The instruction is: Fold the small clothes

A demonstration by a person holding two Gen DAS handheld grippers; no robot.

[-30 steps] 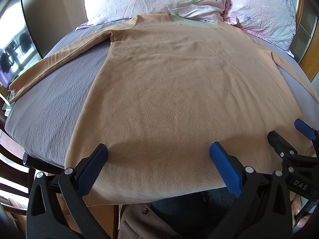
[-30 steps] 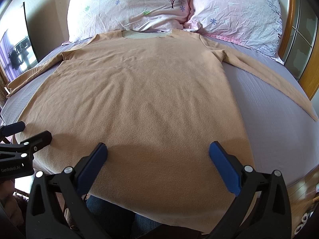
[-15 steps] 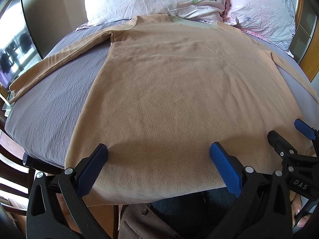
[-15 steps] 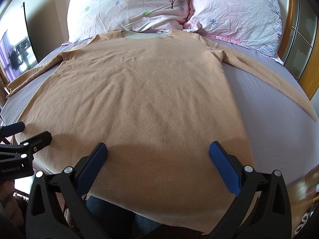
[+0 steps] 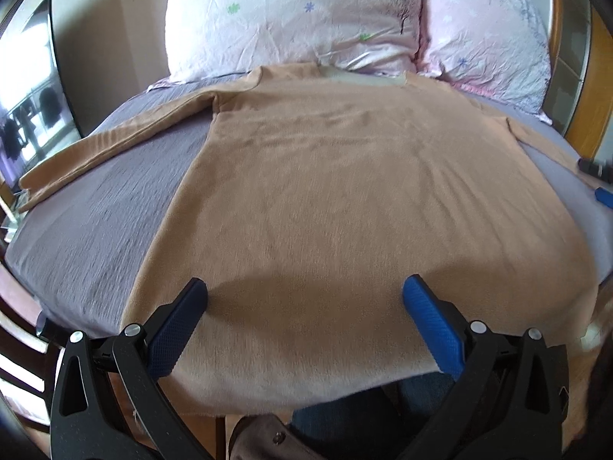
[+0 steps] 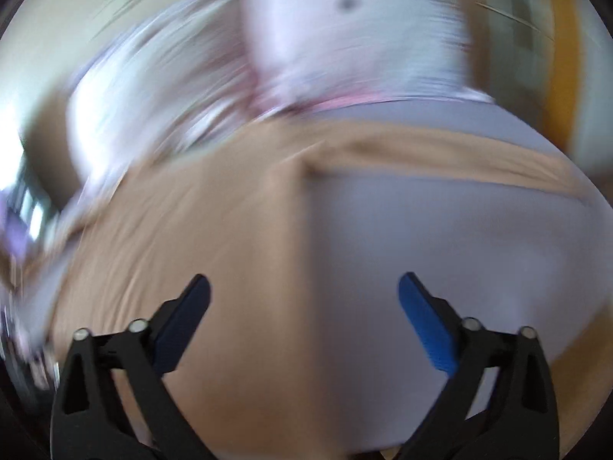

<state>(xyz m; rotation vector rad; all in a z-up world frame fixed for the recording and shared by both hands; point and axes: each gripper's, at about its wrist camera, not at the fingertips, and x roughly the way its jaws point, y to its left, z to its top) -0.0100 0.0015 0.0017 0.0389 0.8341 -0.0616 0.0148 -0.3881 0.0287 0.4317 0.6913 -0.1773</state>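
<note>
A tan long-sleeved shirt (image 5: 337, 199) lies flat on the grey bed sheet (image 5: 103, 214), neck toward the pillows, both sleeves spread out. My left gripper (image 5: 304, 295) is open and empty above the shirt's bottom hem. My right gripper (image 6: 304, 287) is open and empty over the shirt's right side edge, where the tan cloth (image 6: 230, 268) meets the sheet (image 6: 440, 237); its view is badly blurred. The right sleeve (image 6: 459, 149) runs across ahead of it. The right gripper's tips (image 5: 601, 184) show at the right edge of the left wrist view.
Two floral pillows (image 5: 291, 23) lean at the head of the bed. A wooden bed frame (image 5: 597, 88) stands at the right. A window (image 5: 27, 115) is at the left. The person's legs in jeans (image 5: 364, 421) are below the bed's near edge.
My right gripper has swung fast to the right and forward, from the hem to the shirt's right side near the sleeve. My left gripper has shifted slightly forward. Both stay open.
</note>
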